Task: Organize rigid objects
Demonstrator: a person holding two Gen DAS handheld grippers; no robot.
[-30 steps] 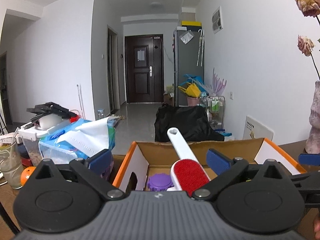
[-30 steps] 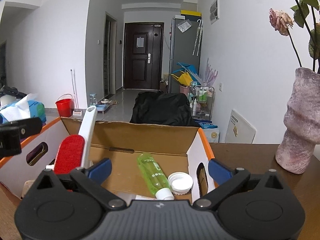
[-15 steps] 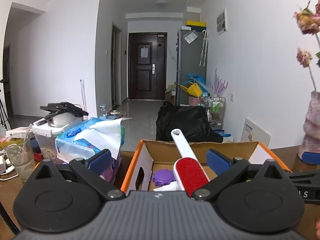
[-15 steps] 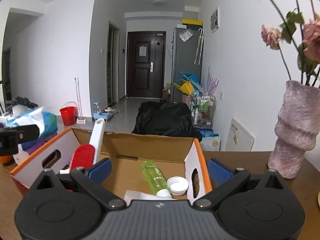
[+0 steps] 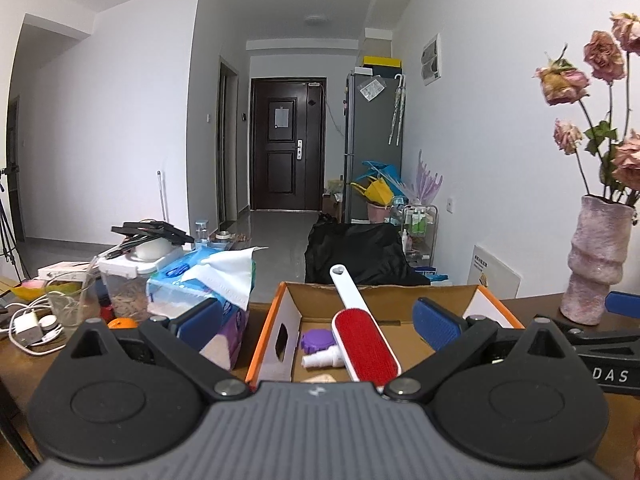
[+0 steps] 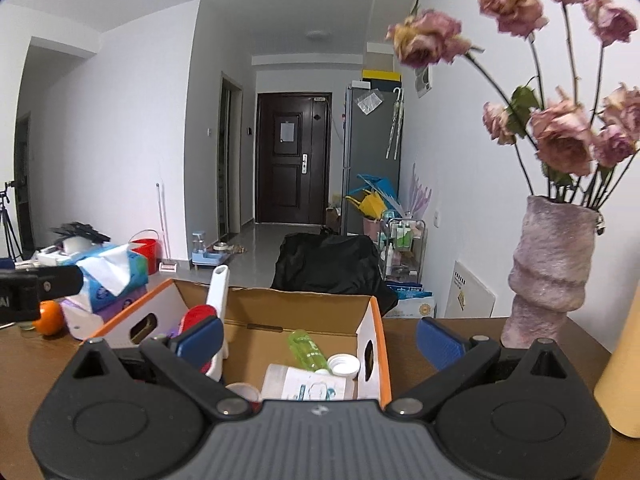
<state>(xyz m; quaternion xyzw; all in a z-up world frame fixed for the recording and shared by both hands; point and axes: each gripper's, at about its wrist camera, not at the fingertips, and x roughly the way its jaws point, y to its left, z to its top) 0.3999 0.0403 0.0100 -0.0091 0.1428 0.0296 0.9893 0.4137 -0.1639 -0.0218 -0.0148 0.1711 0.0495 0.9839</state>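
Observation:
An open cardboard box with orange edges stands on the brown table. In it lie a red and white lint brush, a purple lid, a small white bottle, a green bottle, a white cap and a white packet. My left gripper is open and empty, above the near side of the box. My right gripper is open and empty, over the box's right part.
A tissue pack, a plastic container, a glass, an orange and cables crowd the table left of the box. A pink vase with dried roses stands right. A yellow cylinder is at far right.
Both grippers have pulled back and risen from the box, so more of the table, box and vase shows. Both stay open and empty.

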